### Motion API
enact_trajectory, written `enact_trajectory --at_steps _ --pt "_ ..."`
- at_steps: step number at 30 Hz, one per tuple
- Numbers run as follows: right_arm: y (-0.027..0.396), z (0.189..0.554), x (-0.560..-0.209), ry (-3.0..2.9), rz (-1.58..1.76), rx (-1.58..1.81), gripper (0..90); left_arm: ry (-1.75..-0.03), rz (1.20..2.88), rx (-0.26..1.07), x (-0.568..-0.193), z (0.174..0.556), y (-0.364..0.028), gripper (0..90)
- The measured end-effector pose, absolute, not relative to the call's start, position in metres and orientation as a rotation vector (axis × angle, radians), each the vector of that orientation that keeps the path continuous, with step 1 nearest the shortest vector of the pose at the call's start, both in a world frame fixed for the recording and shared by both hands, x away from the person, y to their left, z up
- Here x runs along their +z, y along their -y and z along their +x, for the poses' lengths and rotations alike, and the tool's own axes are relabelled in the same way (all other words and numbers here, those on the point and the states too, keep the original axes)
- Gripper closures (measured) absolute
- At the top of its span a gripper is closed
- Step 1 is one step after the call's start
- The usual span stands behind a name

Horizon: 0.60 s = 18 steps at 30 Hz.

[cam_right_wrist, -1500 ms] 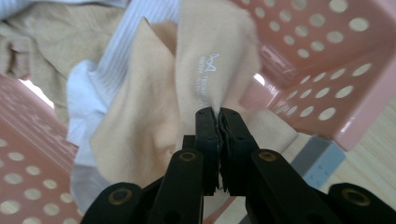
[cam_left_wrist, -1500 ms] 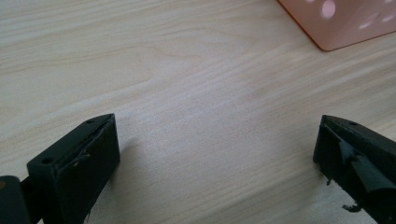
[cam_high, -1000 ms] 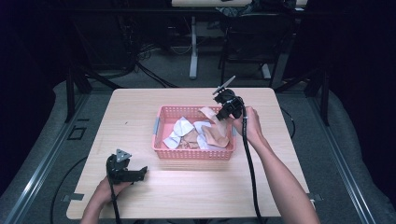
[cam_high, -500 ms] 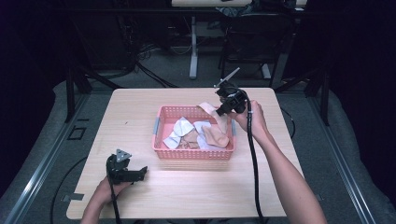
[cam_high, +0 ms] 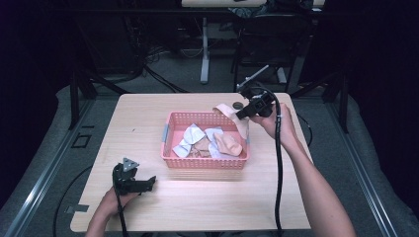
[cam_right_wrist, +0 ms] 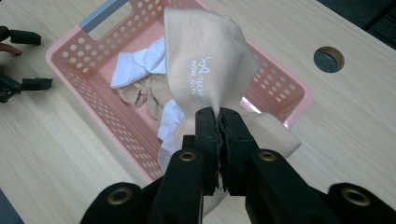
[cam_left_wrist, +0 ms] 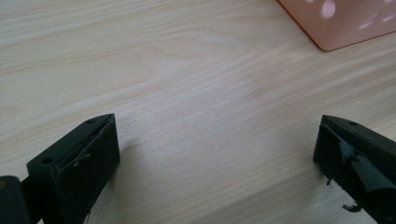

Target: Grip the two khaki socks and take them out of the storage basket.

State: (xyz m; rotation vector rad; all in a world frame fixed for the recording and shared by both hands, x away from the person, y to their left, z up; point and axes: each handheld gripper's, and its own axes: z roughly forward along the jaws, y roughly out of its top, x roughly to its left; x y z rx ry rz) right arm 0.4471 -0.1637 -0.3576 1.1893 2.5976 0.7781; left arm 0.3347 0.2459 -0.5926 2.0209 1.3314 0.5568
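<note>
The left tool (cam_high: 132,178) rests on the near left part of the tabletop (cam_high: 148,123), held by the person's left hand (cam_high: 114,203). Its two jaws stand wide apart, with only bare wood between them, and a corner of the pink basket (cam_left_wrist: 345,23) is seen beyond them. This tool is well apart from the sock.

Farther away, the right tool (cam_right_wrist: 218,122) has its jaws pressed together on the edge of a beige sock (cam_right_wrist: 205,65). In the right gripper view the sock stands up from the jaws and hangs above the basket (cam_right_wrist: 93,88). In the high view the right tool (cam_high: 242,114) is at the far right corner of the basket (cam_high: 207,162), and the sock (cam_high: 232,113) is draped over the basket's rim there. The person's right hand (cam_high: 276,123) holds this tool above the tabletop.

The tabletop is of light wood with a fine grain, and it has a round cable hole (cam_right_wrist: 328,59) near its far right edge. Around it the room is dark; the floor is grey, and cables and metal frames (cam_high: 203,54) stand behind.

The sock is of ribbed beige cloth with small white letters printed on it. In the basket lie white socks (cam_high: 190,138) and more beige ones (cam_high: 228,144), all in a loose pile.
</note>
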Motion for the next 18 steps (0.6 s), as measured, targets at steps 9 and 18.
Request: enact_trajectory --at_steps 9,18 --pt "0.192 0.434 -0.358 -2.559 1.238 0.830 86.6 -1.333 2.017 0.558 -0.593 0.335 -0.246 0.5" --pt "0.223 0.419 -0.365 -2.524 1.281 0.839 86.5 -1.333 2.017 0.558 -0.593 0.335 -0.246 0.4"
